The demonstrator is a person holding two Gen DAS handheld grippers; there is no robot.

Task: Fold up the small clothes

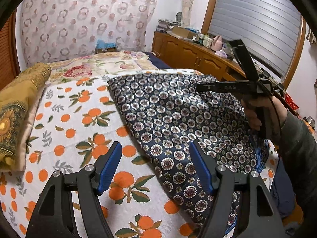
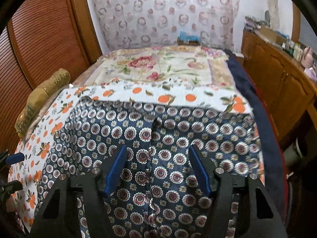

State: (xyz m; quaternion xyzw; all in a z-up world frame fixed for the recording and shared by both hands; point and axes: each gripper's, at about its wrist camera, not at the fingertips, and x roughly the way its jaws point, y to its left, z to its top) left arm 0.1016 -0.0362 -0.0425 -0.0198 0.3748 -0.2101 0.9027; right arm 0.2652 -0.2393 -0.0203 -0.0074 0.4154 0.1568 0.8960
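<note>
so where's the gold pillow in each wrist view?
Left wrist: gold pillow at the far left edge, on the orange-print sheet, left of the navy patterned garment.
Right wrist: it sits at left mid-height, beside the wooden louvred door.
Shared landmark: the ring-print curtain behind the bed.

surface: bed (image 2: pixel 263 107) | cover: orange-print sheet (image 1: pixel 79 123) | on it: navy patterned garment (image 2: pixel 168 138) spread flat, gold cushion (image 1: pixel 17 103) at the edge
</note>
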